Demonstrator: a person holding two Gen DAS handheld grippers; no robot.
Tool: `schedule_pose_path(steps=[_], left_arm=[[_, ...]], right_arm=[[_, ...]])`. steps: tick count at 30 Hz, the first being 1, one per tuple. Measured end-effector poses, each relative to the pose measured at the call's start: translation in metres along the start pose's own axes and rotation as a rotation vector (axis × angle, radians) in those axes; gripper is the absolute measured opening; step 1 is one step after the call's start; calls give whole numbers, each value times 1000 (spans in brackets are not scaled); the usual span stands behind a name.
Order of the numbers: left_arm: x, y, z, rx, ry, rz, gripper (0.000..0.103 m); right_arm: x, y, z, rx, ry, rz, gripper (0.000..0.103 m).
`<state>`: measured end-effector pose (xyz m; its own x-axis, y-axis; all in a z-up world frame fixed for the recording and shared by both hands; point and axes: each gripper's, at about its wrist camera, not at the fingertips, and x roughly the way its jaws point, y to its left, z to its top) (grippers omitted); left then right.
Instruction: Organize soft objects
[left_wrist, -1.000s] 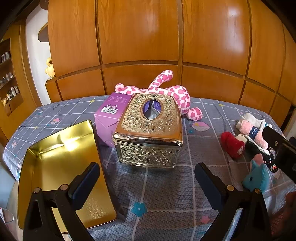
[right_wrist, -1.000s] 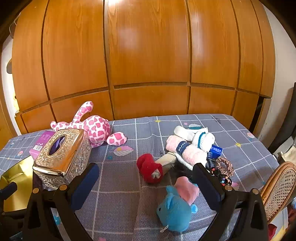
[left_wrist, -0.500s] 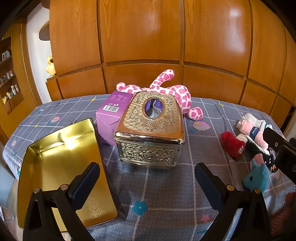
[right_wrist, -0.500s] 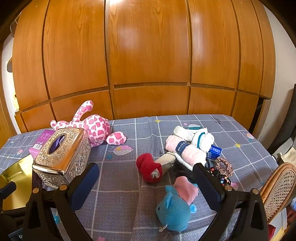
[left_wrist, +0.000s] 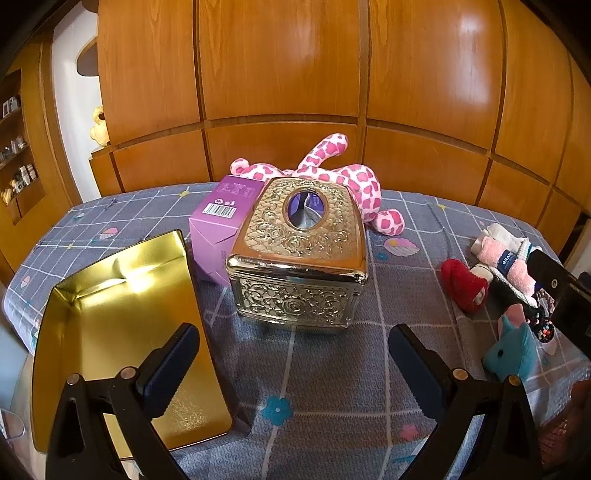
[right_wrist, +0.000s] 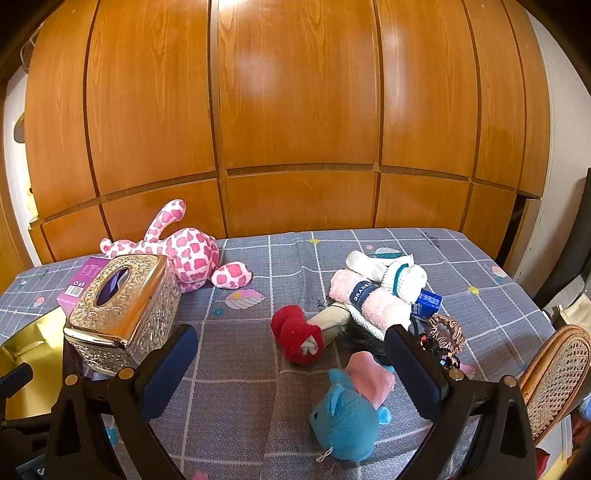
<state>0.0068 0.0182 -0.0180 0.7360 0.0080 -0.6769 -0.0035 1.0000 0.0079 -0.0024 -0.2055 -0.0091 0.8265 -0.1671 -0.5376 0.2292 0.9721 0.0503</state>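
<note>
both claws, left claw (left_wrist: 291, 356) and right claw (right_wrist: 290, 356), hang spread and empty; gold tray (left_wrist: 110, 295) bare, soft toys (right_wrist: 343, 410) still scattered, nothing sorted.

Left gripper (left_wrist: 293, 354) fingers spread, empty; gold tissue box (left_wrist: 300, 254) ahead, gold tray (left_wrist: 110, 295) left.

1. Tissue box (left_wrist: 299, 254) sits mid-frame in the left wrist view, on the tablecloth (left_wrist: 325, 373).
2. Cardboard carton (left_wrist: 221, 225) is touching its left side; giraffe plush (left_wrist: 354, 184) lies right behind both.
3. Open tin tray (left_wrist: 122, 321) takes the lower left.
4. Right wrist view: rolled socks (right_wrist: 376, 291) pile up right of centre, red sock (right_wrist: 295, 334) to their lower left.
5. Bear plush (right_wrist: 345, 421) lies lowest, below the pile.
</note>
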Motion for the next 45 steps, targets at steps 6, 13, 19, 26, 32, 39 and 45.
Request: schedule_pose_path(steps=[6,13,19,26,32,39,45], left_arm=[[-1,-2,-1,3,-1,-4,103],[-1,-7,-1,17,-2,-15,103],[3,-16,1,75,17,-215,103],[19,-46,5,151,111,-339,103],[37,-91,15,241,147,-401,99],[75,-144,33,305,183,-424,96],[117,-181,45,311,238,-454,87]], right_arm=[[-1,-2,1,2,-3,-6,103],[-1,-6,2,5,-4,-12,103],[-5,-32,13,41,-23,-48,103],[-8,-96,25,154,-21,-142,103],[-13,-127,24,177,-14,-179,103],[1,-129,16,165,29,-141,103],[10,-120,9,110,46,-99,103]])
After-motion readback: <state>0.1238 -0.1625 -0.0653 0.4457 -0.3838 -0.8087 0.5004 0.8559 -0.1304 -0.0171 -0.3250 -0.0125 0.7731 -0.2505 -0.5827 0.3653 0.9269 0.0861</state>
